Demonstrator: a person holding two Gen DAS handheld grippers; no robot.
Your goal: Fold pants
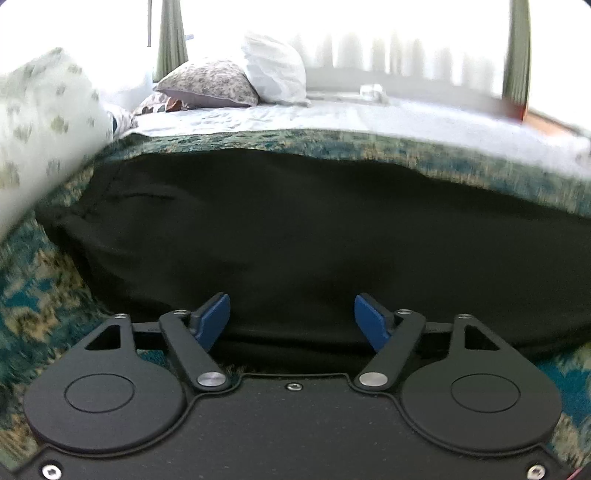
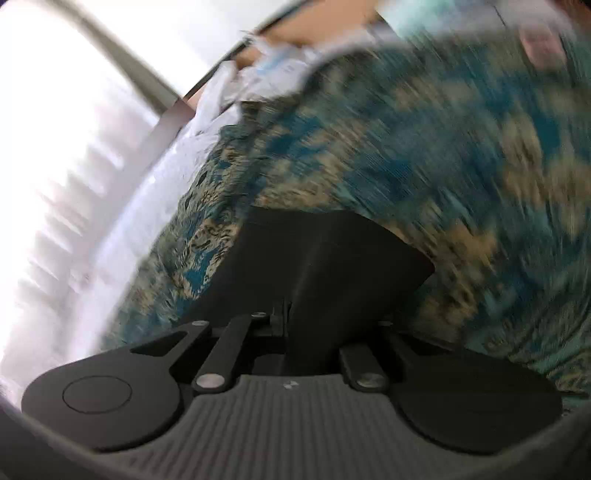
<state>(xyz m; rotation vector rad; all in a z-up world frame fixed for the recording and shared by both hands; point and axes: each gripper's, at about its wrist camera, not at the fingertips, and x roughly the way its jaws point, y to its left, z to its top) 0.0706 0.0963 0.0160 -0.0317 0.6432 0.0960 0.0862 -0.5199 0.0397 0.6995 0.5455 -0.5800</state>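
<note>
Two grippers showed, one per view. The left gripper (image 1: 291, 317) sat low at the near edge of the pants (image 1: 295, 229), its blue pads (image 1: 212, 317) spread wide apart with nothing between them. Dark cloth lay just beyond and under the gap, but neither pad visibly pressed on it.

The pants were a broad black mass spread across the blanket (image 1: 44, 295), a teal and tan patterned cover. A faint crease line ran near their left end. Their far edge curved against a strip of the same blanket, and beyond that lay a pale sheet (image 1: 332, 114). Farther back, a patterned pillow (image 1: 210, 83) leaned beside a white pillow (image 1: 273, 70), touching it. A large pale spotted cushion (image 1: 40, 122) filled the left side, blurred. Green curtains (image 1: 171, 33) hung against a very bright window at the back.

In the right wrist view, the right gripper (image 2: 286, 314) had its fingers pressed together on a fold of the pants (image 2: 314, 254), which rose from the fingers as a dark, fan-shaped flap. The pads themselves were hidden by the cloth. Behind the flap, the blanket (image 2: 424, 147) stretched away, heavily blurred. Crumpled white bedding (image 2: 258, 74) lay at its far edge, with bright window light to the left.
</note>
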